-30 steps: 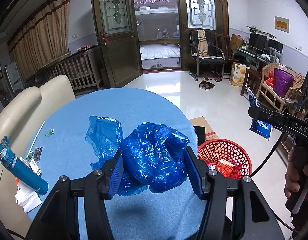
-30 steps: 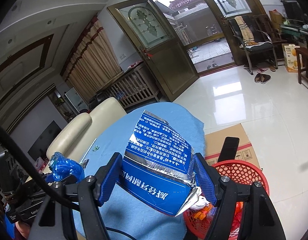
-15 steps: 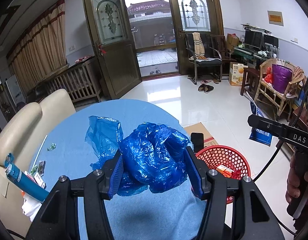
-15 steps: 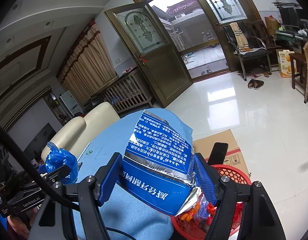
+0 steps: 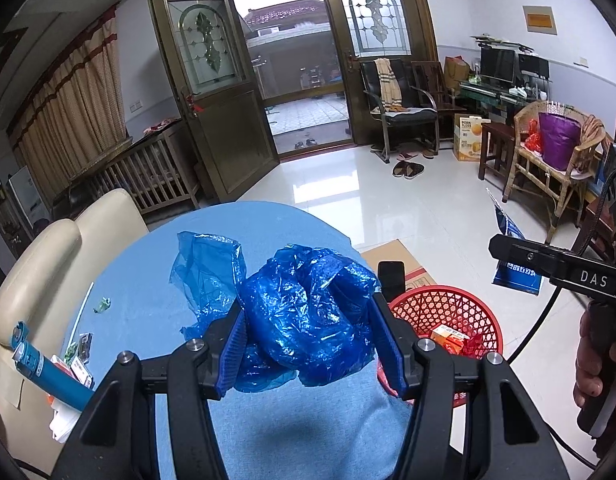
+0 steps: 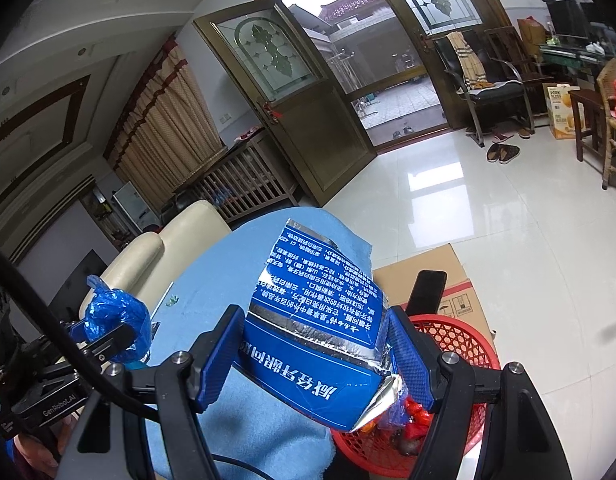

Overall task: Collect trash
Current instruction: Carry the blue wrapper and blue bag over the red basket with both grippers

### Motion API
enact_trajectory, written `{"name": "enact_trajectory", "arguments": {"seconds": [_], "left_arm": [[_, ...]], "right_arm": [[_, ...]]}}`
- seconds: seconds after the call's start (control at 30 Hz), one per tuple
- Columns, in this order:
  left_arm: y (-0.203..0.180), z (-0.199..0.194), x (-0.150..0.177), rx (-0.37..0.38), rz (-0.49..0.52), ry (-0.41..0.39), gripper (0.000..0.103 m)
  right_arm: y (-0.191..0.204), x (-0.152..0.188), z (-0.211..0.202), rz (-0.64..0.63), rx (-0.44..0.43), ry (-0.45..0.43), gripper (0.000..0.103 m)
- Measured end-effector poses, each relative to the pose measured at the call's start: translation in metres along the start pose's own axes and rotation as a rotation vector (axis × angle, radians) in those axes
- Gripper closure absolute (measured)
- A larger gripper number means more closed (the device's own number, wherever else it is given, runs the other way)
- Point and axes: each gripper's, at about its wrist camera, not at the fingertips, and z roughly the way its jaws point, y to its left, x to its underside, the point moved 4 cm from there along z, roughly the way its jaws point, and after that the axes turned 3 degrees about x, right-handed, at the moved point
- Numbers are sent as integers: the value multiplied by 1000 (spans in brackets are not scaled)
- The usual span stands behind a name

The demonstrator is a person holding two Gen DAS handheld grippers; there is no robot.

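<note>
A: What's the room, from the left wrist?

B: A white tiled floor [image 5: 408, 208], a round table [image 5: 148, 272] under blue cloth. The left gripper [image 5: 314, 344] clamps a crumpled blue plastic bag [image 5: 304, 312] above the cloth; a red basket [image 5: 448, 312] sits just right, on the floor.

A: And the right wrist?

B: The right gripper [image 6: 316, 356] pinches a blue foil-lined carton [image 6: 320, 328] over the table edge, beside the basket.

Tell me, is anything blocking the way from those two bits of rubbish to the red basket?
Nothing visible does. The left gripper holds the blue plastic bag above the blue table, and the right gripper holds the blue box. The red basket sits open-topped on the floor just beyond the table's edge.
</note>
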Motion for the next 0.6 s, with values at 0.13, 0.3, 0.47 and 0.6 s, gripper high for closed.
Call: {"name": "enact_trajectory", "arguments": {"seconds": [0.13, 0.3, 0.47, 0.6], "left_arm": [[-3, 1, 0, 3, 17, 0, 43], [-4, 3, -1, 11, 23, 7, 43], [-4, 8, -2, 21, 30, 14, 43], [-4, 11, -3, 24, 40, 20, 43]], "right_arm": [[1, -5, 0, 8, -1, 0, 28], [-3, -3, 1, 17, 2, 3, 28], [-5, -3, 3, 20, 4, 6, 28], [-6, -3, 5, 25, 6, 9, 28]]}}
